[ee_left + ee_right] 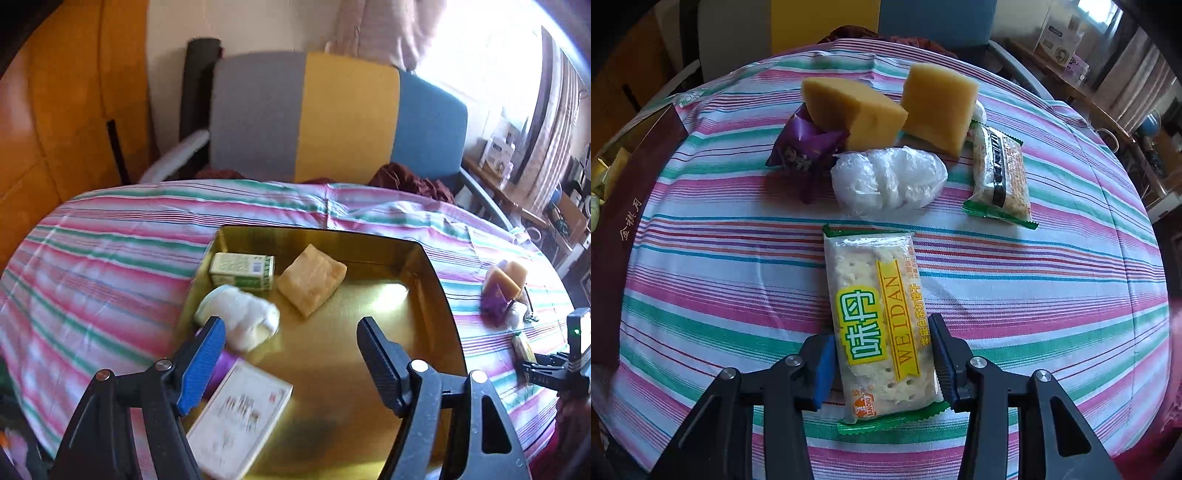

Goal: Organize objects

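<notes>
A: Where is the cracker packet [881, 325]?
B: It lies flat on the striped tabletop [1052, 295], between the fingers of the right claw [882, 363]; I cannot tell if they press it.
A: And the left claw [291, 356]?
B: Wide apart and empty, above the gold tray [369, 332].
</notes>
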A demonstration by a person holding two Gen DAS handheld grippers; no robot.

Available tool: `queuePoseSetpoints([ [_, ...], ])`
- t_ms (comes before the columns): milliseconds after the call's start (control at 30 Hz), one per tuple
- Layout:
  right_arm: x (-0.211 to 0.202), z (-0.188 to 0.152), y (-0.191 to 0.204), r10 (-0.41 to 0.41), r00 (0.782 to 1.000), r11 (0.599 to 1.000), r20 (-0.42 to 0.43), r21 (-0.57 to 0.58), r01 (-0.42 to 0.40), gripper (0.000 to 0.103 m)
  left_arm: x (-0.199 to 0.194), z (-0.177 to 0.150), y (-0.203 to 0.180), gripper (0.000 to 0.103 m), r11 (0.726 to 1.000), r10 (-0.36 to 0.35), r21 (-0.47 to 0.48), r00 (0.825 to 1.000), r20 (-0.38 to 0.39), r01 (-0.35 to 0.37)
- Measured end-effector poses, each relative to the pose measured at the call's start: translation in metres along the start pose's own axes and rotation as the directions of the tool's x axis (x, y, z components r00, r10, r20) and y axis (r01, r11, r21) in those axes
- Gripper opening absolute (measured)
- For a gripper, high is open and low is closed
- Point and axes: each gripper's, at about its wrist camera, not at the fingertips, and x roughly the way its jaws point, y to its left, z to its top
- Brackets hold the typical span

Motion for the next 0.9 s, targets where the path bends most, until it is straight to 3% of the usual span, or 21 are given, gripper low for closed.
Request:
queuePoseSetpoints([
  [333, 0.002, -0.003, 0.0, -0.004, 1.0, 1.0, 0.002, 0.002, 0.004, 0.046, -0.052, -0.036, 0.014, 0.072, 0.999, 0.041, -0.033, 0.996, 0.08, -0.038],
  [900, 0.001, -0.004, -0.01, -0.014, 1.0, 1.0, 0.005, 0.005, 0.014, 0.046, -0.057, -0.071, 0.027, 0.071, 0.998, 0.054, -0.042, 0.998, 0.038, -0.052],
])
